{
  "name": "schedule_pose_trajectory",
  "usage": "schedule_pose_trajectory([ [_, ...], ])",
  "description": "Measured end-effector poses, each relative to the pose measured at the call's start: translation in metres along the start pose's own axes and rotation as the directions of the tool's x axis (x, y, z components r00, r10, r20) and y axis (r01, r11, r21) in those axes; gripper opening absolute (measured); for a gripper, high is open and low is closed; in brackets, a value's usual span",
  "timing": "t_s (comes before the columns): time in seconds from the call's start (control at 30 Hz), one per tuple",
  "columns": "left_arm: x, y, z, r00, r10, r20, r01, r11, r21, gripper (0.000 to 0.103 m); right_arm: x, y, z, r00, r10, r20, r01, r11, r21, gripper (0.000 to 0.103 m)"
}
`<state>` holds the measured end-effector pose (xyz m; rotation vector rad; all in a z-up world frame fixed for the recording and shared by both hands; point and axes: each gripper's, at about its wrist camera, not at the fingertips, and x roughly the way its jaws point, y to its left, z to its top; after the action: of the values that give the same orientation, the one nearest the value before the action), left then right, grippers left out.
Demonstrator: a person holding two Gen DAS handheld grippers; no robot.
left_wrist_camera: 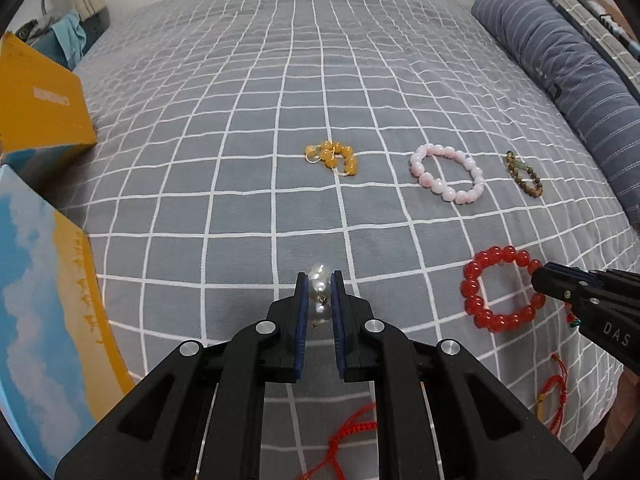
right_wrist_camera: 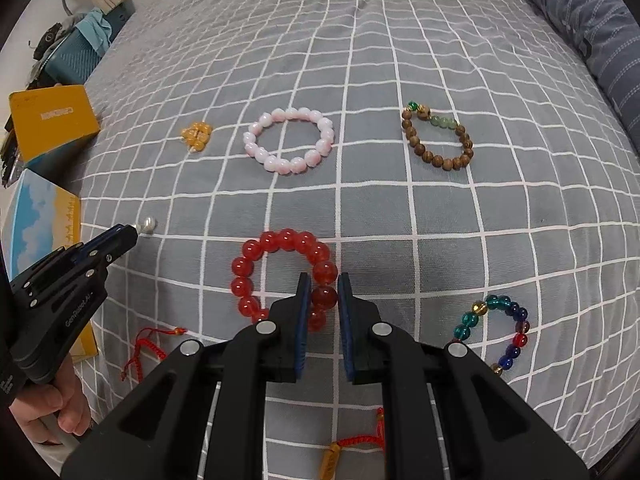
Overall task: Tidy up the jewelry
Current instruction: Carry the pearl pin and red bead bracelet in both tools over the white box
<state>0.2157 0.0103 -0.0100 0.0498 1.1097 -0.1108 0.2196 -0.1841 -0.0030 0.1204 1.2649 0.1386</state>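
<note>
My left gripper (left_wrist_camera: pixel 319 280) is shut on a white pearl string (left_wrist_camera: pixel 320 294), held just above the grey checked bedspread (left_wrist_camera: pixel 240 128); it also shows in the right wrist view (right_wrist_camera: pixel 136 229). My right gripper (right_wrist_camera: pixel 324 280) is shut on the near side of the red bead bracelet (right_wrist_camera: pixel 280 272), which lies on the bed and also shows in the left wrist view (left_wrist_camera: pixel 496 292). Farther off lie an orange bead bracelet (left_wrist_camera: pixel 332 157), a pink bead bracelet (right_wrist_camera: pixel 290 140) and a brown wooden bead bracelet (right_wrist_camera: pixel 438 138). A multicoloured glass bead bracelet (right_wrist_camera: pixel 498 330) lies right of my right gripper.
Yellow-and-blue boxes (left_wrist_camera: pixel 40 112) stand at the bed's left edge, one with a sky print (left_wrist_camera: pixel 44 304). A striped blue bolster (left_wrist_camera: pixel 576 92) lines the right side. Red cord bracelets (right_wrist_camera: pixel 144 350) lie near the front edge, one under my right gripper (right_wrist_camera: pixel 352 442).
</note>
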Motion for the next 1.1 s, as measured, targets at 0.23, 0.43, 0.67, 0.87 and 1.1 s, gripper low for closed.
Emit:
schedule_pose_trajectory([
  [0.23,-0.015,0.000,-0.003,1.000,0.001,0.016,-0.001,1.000,-0.014,0.011,-0.022,0.009,-0.002,0.998,-0.016,0.065,0.018,0.999,-0.038,0.013],
  [0.43,-0.029,-0.001,-0.005,1.000,0.001,0.031,-0.001,1.000,-0.018,0.011,-0.039,0.015,-0.002,0.995,-0.004,0.099,0.010,0.998,-0.062,0.013],
  [0.67,-0.049,0.001,-0.005,0.998,0.009,0.061,-0.007,1.000,-0.027,0.011,-0.055,0.024,-0.003,0.990,-0.024,0.142,0.036,0.996,-0.081,0.013],
  [0.87,-0.067,0.006,-0.005,0.996,0.030,0.088,-0.027,0.999,-0.027,0.011,-0.072,0.028,-0.001,0.985,-0.045,0.165,0.063,0.992,-0.105,0.013],
  [1.1,-0.089,0.018,-0.003,0.994,0.052,0.100,-0.049,0.998,-0.035,0.011,-0.095,0.032,0.003,0.978,-0.053,0.200,0.078,0.990,-0.119,0.013],
])
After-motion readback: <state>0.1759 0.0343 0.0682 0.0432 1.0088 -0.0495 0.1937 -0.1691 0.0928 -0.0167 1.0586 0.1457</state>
